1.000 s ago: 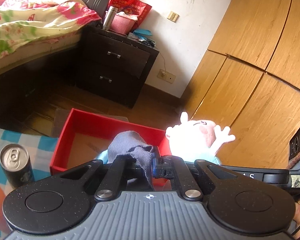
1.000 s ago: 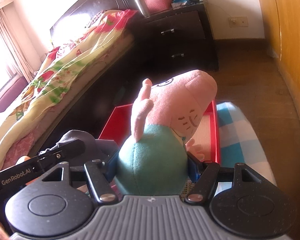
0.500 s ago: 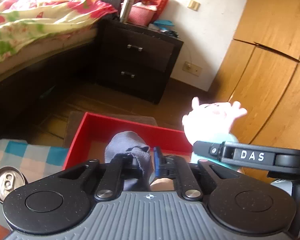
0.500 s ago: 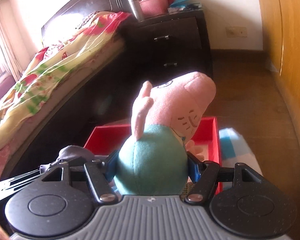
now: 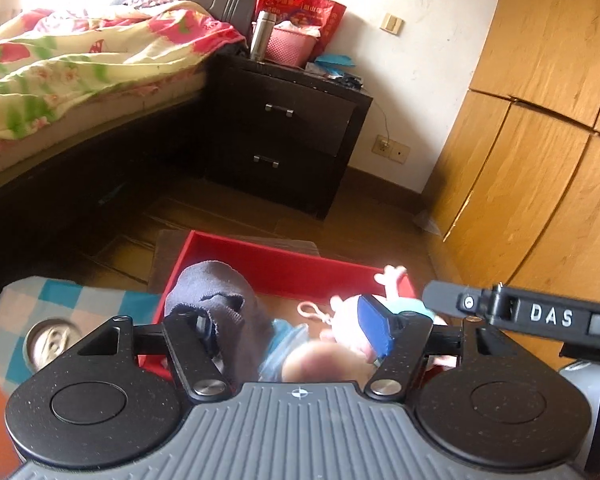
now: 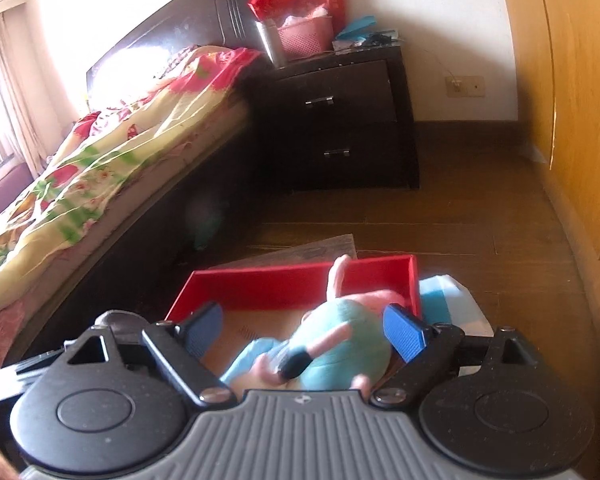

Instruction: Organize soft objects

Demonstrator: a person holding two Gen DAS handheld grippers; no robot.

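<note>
A red box (image 5: 284,265) sits on the checked cloth; it also shows in the right wrist view (image 6: 276,284). My left gripper (image 5: 292,326) is open, and a grey sock (image 5: 224,300) hangs off its left finger over the box. My right gripper (image 6: 304,330) is open above the box. The pink pig plush in a teal top (image 6: 340,344) lies loose in the box between the right gripper's blue pads (image 6: 404,332). The plush also shows blurred in the left wrist view (image 5: 348,320).
A drink can (image 5: 50,342) stands on the blue checked cloth (image 5: 72,296) left of the box. A dark nightstand (image 5: 284,136) and a bed (image 5: 80,72) are behind. Wooden wardrobe doors (image 5: 540,140) are at the right. The right gripper's body (image 5: 540,316) crosses the left wrist view.
Both grippers have opened. The pig plush has dropped out of the right gripper into the red box. The grey sock is loose and drapes off the left finger.
</note>
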